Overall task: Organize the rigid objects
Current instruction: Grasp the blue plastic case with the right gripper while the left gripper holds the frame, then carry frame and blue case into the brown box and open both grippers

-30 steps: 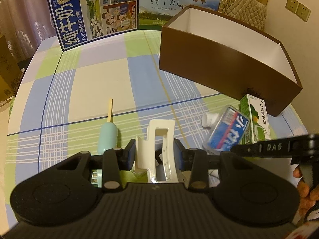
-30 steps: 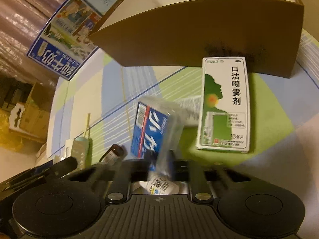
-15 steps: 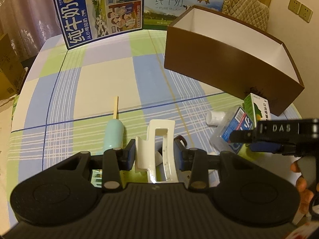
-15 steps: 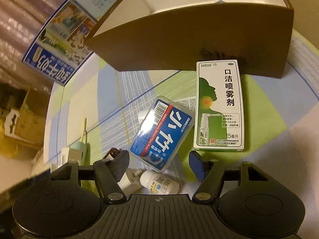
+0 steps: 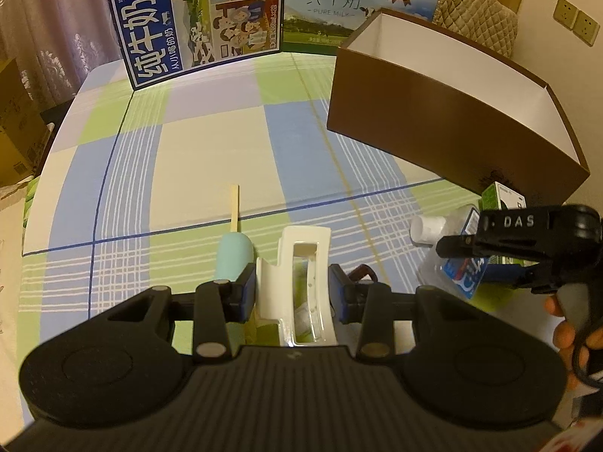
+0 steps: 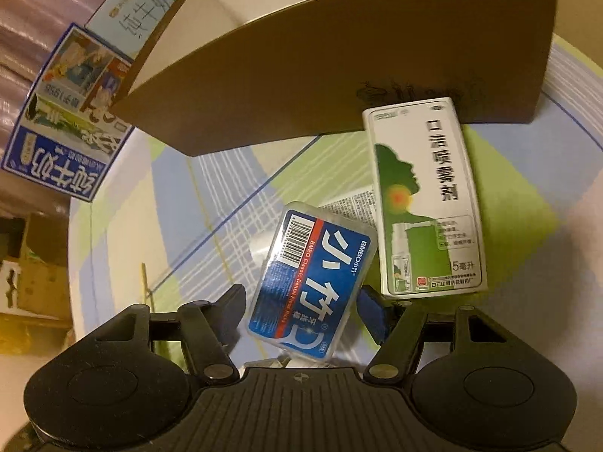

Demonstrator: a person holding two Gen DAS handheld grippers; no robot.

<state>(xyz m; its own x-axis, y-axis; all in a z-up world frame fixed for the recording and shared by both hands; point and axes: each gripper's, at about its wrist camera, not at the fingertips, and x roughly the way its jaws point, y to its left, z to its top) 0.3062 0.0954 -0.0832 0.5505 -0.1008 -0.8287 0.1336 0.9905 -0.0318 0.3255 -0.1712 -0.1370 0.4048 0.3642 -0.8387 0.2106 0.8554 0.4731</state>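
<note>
Kept the left claw [image 5: 293, 282] clenched on a white clip [image 5: 301, 248], with both blue pads pressed against its two sides. Held the clip upright between the fingers, low over the desk [image 5: 188, 150], its open frame pointing away from the camera. Noted a teal lolly [image 5: 233, 252] lying flat just beside the left finger, with its wooden stick pointing to the far side. Noted also a small brown thing [image 5: 361, 273] near the right finger, too hidden to tell more.

Was closing the right claw [image 6: 301, 301] around a blue floss box [image 6: 312, 282]. Had the box between the jaws, tilted, but with a gap visible at the left finger, so no firm grasp yet. Could not tell if the right pad was touching its edge. Saw the floss box resting partly on a clear bottle [image 5: 426, 228] with a white cap. Saw a printed leaflet [image 6: 350, 203] under it, toward the far side.

Found a green spray box [image 6: 426, 196] lying flat just to the right of the floss box, with its far end against the wall of the brown box [image 6: 339, 75]. Found the brown box open on top, white inside, standing on the right part of the desk.

Saw fingers of a hand [image 5: 565, 324] on the handle of the right claw. Saw two milk cartons [image 5: 196, 19] standing side by side at the far edge of the checked cloth.
</note>
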